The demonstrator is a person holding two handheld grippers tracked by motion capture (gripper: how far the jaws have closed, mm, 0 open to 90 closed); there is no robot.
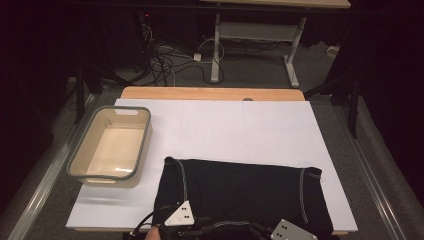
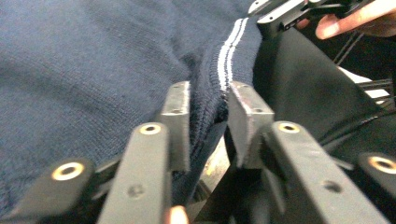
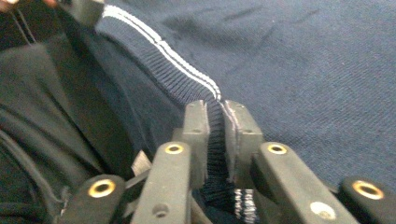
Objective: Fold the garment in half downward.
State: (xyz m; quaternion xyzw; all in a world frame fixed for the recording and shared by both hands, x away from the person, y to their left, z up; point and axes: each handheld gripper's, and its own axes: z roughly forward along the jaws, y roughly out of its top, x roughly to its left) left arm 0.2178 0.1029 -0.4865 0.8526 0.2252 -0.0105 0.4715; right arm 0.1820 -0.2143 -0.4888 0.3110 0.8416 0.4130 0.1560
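Observation:
A dark navy knit garment [image 1: 240,192] with white-striped ribbed trim lies folded on the near part of the white-covered table [image 1: 225,125]. My left gripper [image 1: 179,216] sits at the garment's near edge. In the left gripper view its jaws pinch the ribbed hem [image 2: 212,100], so my left gripper [image 2: 208,105] is shut on the cloth. My right gripper [image 1: 292,231] is at the near edge further right. In the right gripper view my right gripper [image 3: 215,123] is shut on the striped ribbed hem [image 3: 159,51].
A grey-rimmed beige plastic tub [image 1: 112,145] stands on the table's left side. Bare white surface lies beyond the garment. Another desk frame and cables [image 1: 200,55] sit on the floor behind the table.

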